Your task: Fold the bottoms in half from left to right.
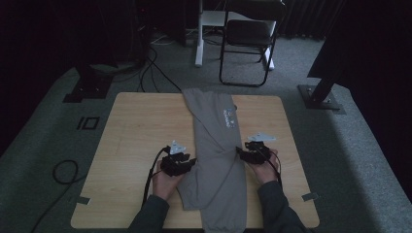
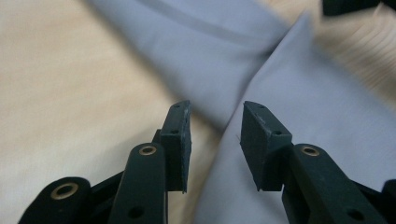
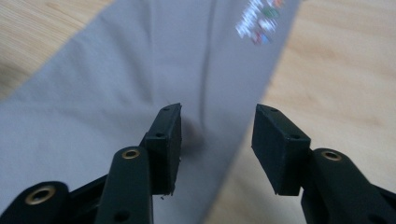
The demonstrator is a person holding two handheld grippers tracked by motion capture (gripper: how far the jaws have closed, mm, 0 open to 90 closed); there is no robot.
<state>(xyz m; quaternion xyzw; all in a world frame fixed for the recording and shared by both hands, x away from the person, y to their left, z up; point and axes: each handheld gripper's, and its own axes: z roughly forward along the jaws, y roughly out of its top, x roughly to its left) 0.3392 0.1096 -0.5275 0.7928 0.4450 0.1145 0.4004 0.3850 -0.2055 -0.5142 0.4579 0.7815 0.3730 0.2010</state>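
A grey pair of sweatpants [image 1: 214, 141] lies folded lengthwise down the middle of the wooden table [image 1: 141, 126], with a small printed logo [image 1: 228, 118] near its far end. My left gripper [image 1: 192, 161] sits at the garment's left edge, jaws apart. In the left gripper view, the grey cloth [image 2: 280, 93] lies under and beyond the open jaws [image 2: 215, 121], with nothing pressed between the pads. My right gripper [image 1: 239, 151] is at the garment's right edge. In the right gripper view its jaws [image 3: 217, 123] straddle the cloth's edge [image 3: 140, 79], open, with the logo [image 3: 257, 23] farther ahead.
Bare wood lies on both sides of the garment. A folding chair [image 1: 248, 39] stands on the carpet beyond the table. Metal stand bases [image 1: 320, 97] flank the far corners. Cables [image 1: 63, 170] lie on the floor at left.
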